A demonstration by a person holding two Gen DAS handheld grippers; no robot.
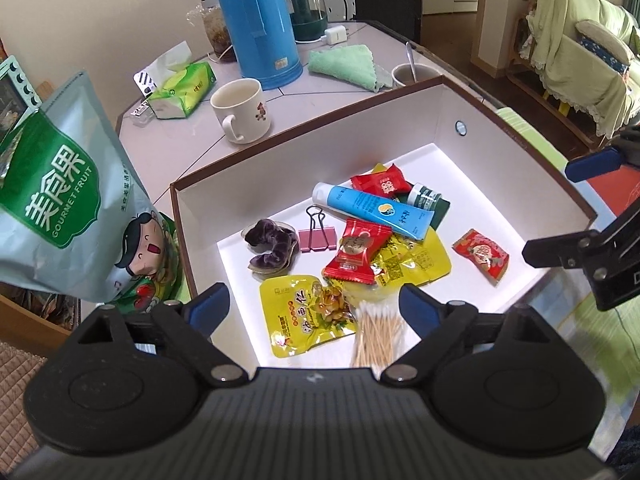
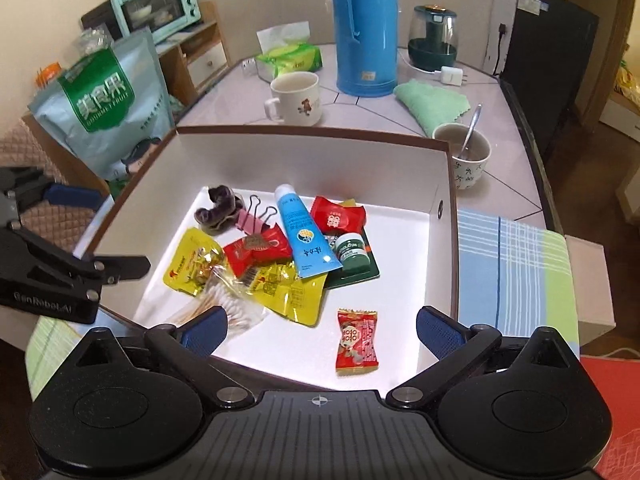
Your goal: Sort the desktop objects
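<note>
A white box with brown rim (image 1: pixel 304 128) (image 2: pixel 312 132) holds several small items: a blue tube (image 1: pixel 372 210) (image 2: pixel 304 236), a pink binder clip (image 1: pixel 316 236) (image 2: pixel 252 220), a purple scrunchie (image 1: pixel 272 244) (image 2: pixel 218 208), red candy packets (image 1: pixel 358 256) (image 2: pixel 338 214), yellow snack packets (image 1: pixel 302 312) (image 2: pixel 196 264), cotton swabs (image 1: pixel 378 332) (image 2: pixel 216 306), a green balm jar (image 1: pixel 426 196) (image 2: pixel 352 250) and a lone red candy (image 1: pixel 480 256) (image 2: pixel 357 340). My left gripper (image 1: pixel 312 308) is open and empty above the box's near side. My right gripper (image 2: pixel 320 330) is open and empty above the lone candy.
On the table behind the box stand a blue thermos (image 1: pixel 256 20) (image 2: pixel 364 28), a white mug (image 1: pixel 242 110) (image 2: pixel 296 98), a tissue pack (image 1: pixel 182 90) (image 2: pixel 290 58), a green cloth (image 1: pixel 346 64) (image 2: pixel 432 104) and a cup with a spoon (image 2: pixel 466 154). A large snack bag (image 1: pixel 68 200) (image 2: pixel 104 108) stands left of the box.
</note>
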